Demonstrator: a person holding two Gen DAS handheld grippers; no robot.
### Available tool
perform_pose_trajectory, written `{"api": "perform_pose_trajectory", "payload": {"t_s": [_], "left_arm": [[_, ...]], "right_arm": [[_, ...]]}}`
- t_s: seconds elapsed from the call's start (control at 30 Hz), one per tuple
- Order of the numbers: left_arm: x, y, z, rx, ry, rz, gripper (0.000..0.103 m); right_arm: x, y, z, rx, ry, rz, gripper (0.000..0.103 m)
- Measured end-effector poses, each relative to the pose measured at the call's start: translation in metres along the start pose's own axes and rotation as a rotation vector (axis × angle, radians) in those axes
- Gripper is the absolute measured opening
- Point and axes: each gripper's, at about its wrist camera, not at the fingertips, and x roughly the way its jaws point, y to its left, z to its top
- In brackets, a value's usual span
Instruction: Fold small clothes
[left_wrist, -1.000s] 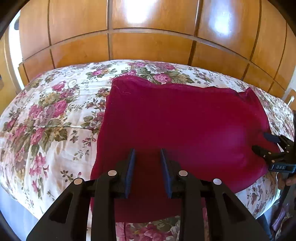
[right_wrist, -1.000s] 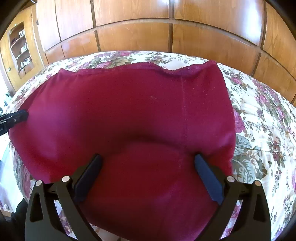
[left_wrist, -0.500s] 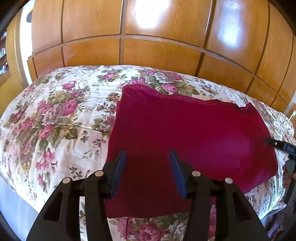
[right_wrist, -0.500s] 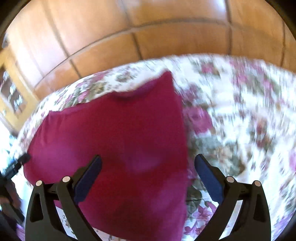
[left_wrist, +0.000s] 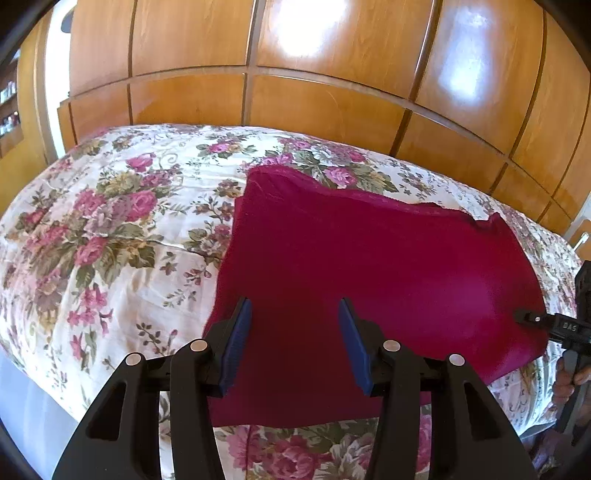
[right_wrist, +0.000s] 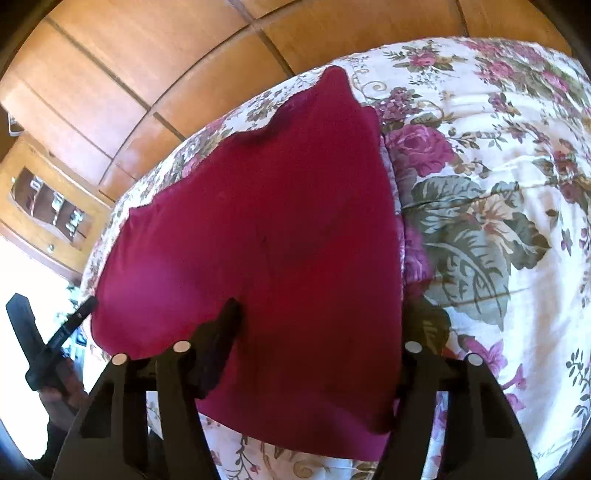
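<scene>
A dark red cloth (left_wrist: 369, 266) lies flat on the flowered bedspread (left_wrist: 110, 240). My left gripper (left_wrist: 295, 332) hovers over the cloth's near edge, open, with only flat cloth below its blue pads (left_wrist: 238, 332). My right gripper (right_wrist: 321, 317) is at the cloth's (right_wrist: 277, 240) right side and its jaws are closing. One of its fingers (right_wrist: 225, 328) rests on top of the cloth, while the other is mostly hidden at the cloth's right edge; the cloth spans the gap unpinched. The right gripper (left_wrist: 532, 317) also shows at the cloth's right corner in the left wrist view.
Glossy wooden wardrobe doors (left_wrist: 332, 74) stand behind the bed. A shelf niche (right_wrist: 51, 206) is at the left in the right wrist view. The left gripper (right_wrist: 74, 317) and a hand (right_wrist: 59, 398) show at the bed's near edge there.
The left jaws have widened and the view has pulled back slightly. The right gripper has rolled and slid to the cloth's right side, and its jaws have narrowed.
</scene>
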Motion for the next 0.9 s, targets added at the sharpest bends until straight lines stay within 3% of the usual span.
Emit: {"api": "perform_pose_trajectory", "payload": {"t_s": [0.07,0.13,0.2,0.43,0.57,0.7,0.9], "left_arm": [[-0.001,-0.001,0.001,0.004,0.003,-0.017,0.04],[-0.002,0.0,0.002,-0.004,0.01,-0.044,0.032],[-0.003,0.002,0.004,-0.012,0.011,-0.065,0.027],[0.004,0.009,0.007,-0.06,0.05,-0.155,0.027],[0.007,0.026,0.009,-0.153,0.066,-0.233,0.027],[0.007,0.053,0.01,-0.285,0.07,-0.313,0.027],[0.0,0.085,0.015,-0.391,0.039,-0.366,0.027]], "right_arm": [[-0.001,-0.001,0.002,0.027,0.002,0.013,0.049],[-0.005,0.002,0.006,0.042,-0.005,0.025,0.032],[-0.016,0.009,0.01,0.039,-0.028,0.048,0.029],[-0.046,0.073,0.031,-0.092,-0.099,0.139,0.027],[-0.04,0.125,0.038,-0.205,-0.097,0.181,0.027],[-0.013,0.181,0.035,-0.315,-0.051,0.219,0.027],[0.057,0.25,0.002,-0.499,0.076,0.175,0.027]]}}
